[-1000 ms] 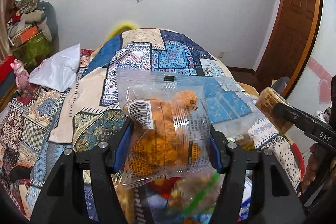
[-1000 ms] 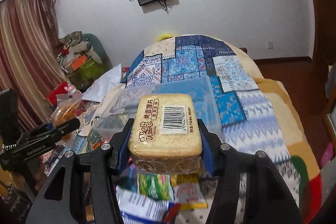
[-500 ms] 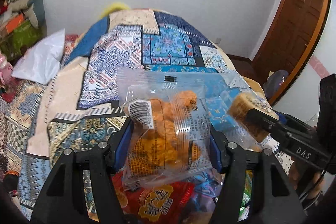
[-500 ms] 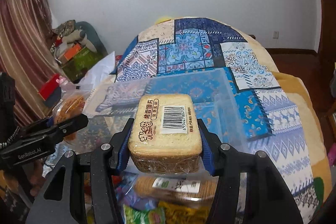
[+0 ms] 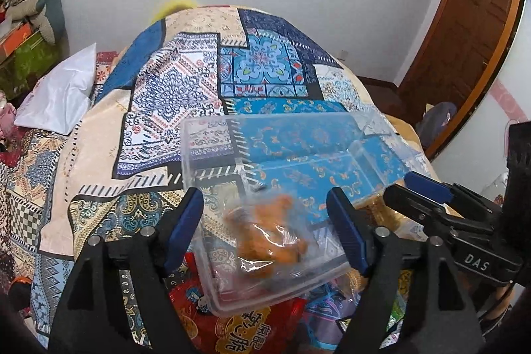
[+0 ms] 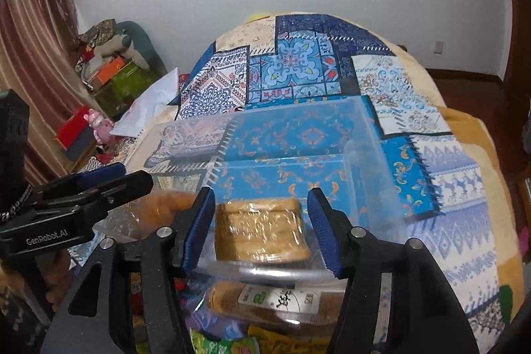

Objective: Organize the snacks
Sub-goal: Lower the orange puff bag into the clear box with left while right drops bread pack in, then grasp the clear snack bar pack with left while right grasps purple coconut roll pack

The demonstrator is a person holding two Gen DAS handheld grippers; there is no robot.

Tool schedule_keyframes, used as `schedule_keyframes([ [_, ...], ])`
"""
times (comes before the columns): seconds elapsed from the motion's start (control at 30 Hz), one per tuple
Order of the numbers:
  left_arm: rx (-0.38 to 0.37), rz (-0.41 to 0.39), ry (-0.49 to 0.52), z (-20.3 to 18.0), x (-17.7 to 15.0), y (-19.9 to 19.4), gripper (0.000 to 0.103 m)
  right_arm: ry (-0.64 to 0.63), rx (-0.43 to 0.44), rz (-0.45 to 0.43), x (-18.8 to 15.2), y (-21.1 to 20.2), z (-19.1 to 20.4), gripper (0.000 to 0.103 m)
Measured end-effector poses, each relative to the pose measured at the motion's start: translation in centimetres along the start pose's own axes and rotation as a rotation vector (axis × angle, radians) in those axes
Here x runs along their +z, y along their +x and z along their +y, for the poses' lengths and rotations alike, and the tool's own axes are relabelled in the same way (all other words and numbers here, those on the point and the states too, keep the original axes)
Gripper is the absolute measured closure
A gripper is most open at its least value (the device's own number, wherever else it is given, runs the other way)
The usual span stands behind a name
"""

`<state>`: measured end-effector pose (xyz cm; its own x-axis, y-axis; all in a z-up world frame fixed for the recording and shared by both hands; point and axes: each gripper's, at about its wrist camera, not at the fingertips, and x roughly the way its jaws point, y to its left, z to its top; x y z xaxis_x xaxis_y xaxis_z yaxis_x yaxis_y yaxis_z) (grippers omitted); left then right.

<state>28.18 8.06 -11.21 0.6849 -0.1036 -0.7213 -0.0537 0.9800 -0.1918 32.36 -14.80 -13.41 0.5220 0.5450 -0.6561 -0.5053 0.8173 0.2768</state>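
A clear plastic box (image 5: 212,125) lies on the patchwork quilt. Inside its near end is a clear bag of orange snacks (image 5: 268,238), blurred and below my left gripper (image 5: 265,194). That gripper's jaws are opening and its pads stand clear of the bag. In the right wrist view a wrapped pack of toasted bread slices (image 6: 262,231) sits in the same box (image 6: 365,135). My right gripper (image 6: 261,192) straddles the pack; its jaws are opening, with a thin gap at each pad. Each gripper shows in the other's view: the right gripper (image 5: 400,184) and the left gripper (image 6: 136,174).
Loose snack packs lie in front of the box: a red bag (image 5: 239,330), a round cracker pack (image 6: 275,301) and a green pack (image 6: 219,344). A white pillow (image 5: 63,98) is at the left of the bed. A wooden door (image 5: 464,38) stands at the right.
Both grippers moved forward and down over the box. The left let go of the orange snack bag and the right let go of the bread pack; both packs dropped into the box.
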Motion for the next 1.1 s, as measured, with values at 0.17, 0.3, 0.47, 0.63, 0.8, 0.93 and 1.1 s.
schedule_keyframes([
  [0.17,0.016,-0.045,-0.009,0.1,0.2,-3.0,0.026,-0.025,-0.01,-0.024,0.2,-2.3,0.4,0.046],
  [0.3,0.04,-0.077,-0.002,0.2,-0.5,-6.0,0.023,-0.046,-0.03,-0.063,-0.4,-5.1,0.7,0.04],
  [0.47,0.08,-0.109,0.027,-0.1,-2.8,-9.9,0.016,-0.075,-0.058,-0.09,-2.2,-8.8,0.9,0.036],
  [0.63,0.102,-0.105,0.056,-0.5,-6.4,-12.5,0.014,-0.095,-0.1,-0.084,-5.0,-11.3,0.8,0.036],
  [0.8,0.116,-0.071,0.068,-0.8,-10.7,-13.5,0.012,-0.061,-0.115,-0.031,-8.9,-12.7,-0.2,0.036],
  [0.93,0.11,-0.022,0.072,-1.0,-14.1,-13.2,0.012,0.003,-0.117,0.029,-12.3,-13.4,-1.1,0.036],
  [1.1,0.091,0.029,0.048,-0.9,-17.2,-12.8,0.012,0.061,-0.125,0.091,-15.6,-14.0,-1.9,0.036],
])
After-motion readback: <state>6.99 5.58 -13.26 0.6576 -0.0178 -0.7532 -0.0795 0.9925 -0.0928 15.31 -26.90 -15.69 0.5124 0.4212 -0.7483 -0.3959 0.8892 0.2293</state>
